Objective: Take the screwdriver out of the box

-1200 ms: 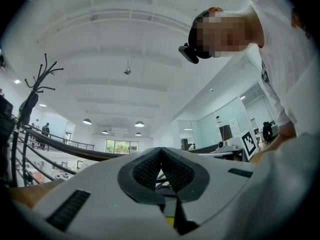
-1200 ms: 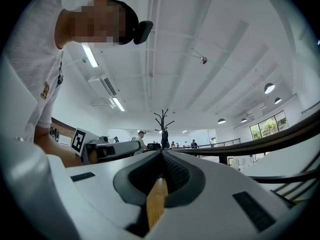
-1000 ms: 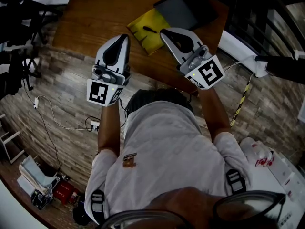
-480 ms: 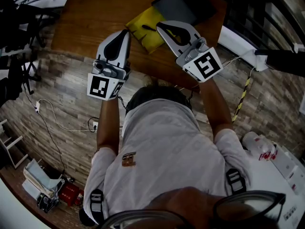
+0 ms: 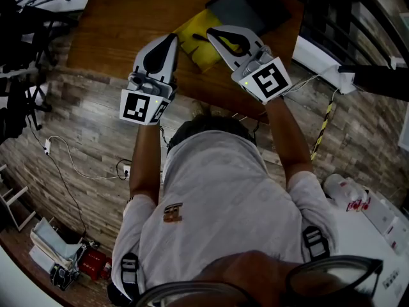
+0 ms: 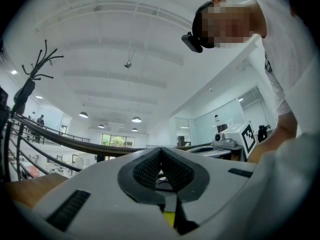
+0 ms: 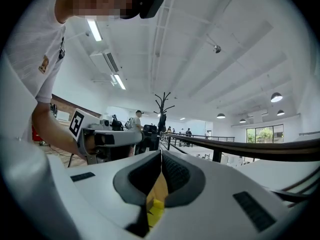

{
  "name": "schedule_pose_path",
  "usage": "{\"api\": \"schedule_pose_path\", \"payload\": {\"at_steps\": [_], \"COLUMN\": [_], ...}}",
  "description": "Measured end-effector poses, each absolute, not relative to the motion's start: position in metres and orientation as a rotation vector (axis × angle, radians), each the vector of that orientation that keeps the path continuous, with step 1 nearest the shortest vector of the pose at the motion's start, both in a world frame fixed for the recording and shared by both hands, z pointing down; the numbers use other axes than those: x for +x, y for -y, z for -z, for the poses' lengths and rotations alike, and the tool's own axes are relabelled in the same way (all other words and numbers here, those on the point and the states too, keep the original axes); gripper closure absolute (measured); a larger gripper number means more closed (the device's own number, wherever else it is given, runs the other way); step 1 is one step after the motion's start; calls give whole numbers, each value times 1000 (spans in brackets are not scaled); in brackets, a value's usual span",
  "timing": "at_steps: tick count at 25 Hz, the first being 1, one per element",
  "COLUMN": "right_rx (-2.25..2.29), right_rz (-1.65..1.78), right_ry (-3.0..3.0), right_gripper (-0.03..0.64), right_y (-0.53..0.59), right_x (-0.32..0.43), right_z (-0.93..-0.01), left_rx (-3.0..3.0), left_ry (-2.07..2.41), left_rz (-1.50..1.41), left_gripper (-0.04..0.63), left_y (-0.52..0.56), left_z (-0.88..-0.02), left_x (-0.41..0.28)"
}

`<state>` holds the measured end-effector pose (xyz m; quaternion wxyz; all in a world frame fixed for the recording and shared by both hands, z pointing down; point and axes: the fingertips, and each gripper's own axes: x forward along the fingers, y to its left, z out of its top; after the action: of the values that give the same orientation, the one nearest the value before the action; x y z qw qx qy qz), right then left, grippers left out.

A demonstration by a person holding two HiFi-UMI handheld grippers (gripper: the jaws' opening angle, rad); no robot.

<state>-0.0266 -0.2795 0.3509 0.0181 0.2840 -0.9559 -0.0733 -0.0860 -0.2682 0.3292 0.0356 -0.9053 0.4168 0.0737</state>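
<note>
Head view: brown wooden surface (image 5: 121, 18) at top of frame, person standing at its near edge. Yellow box (image 5: 192, 47) lies flat on it. A thin dark thing on the box top, probably the screwdriver (image 5: 198, 38), too small to confirm. Dark grey flat panel (image 5: 246, 8) just beyond the box. Left gripper (image 5: 172, 39) has its tip at the box's left edge. Right gripper (image 5: 209, 31) has its tip over the box's far part, just beside the dark thing. Cannot tell if either touches the box.

Left gripper view: jaws closed tip to tip, nothing between them. A patch of yellow shows through the slot behind the pads. The right gripper's marker cube shows off to the right, with a hall of ceiling lamps beyond.

Right gripper view: jaws pressed fully together, holding nothing. Wood colour and a yellow patch show through the slot below them. The left gripper, in the person's hand, sits to the left. A dark railing and a coat stand are behind.
</note>
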Motion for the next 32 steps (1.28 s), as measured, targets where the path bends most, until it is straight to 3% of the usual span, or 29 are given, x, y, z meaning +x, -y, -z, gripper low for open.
{"api": "schedule_pose_path", "payload": {"at_steps": [32], "right_rx": [687], "right_rz": [61], "right_ry": [2405], "right_gripper": [581], "right_y": [342], "right_x": [-84], "right_z": [-515], "left_rx": [-2867], "left_ry": [-1310], "left_rz": [-109], "left_gripper": [577], "left_y": [321], "left_z": [-391], "left_x": [-122]}}
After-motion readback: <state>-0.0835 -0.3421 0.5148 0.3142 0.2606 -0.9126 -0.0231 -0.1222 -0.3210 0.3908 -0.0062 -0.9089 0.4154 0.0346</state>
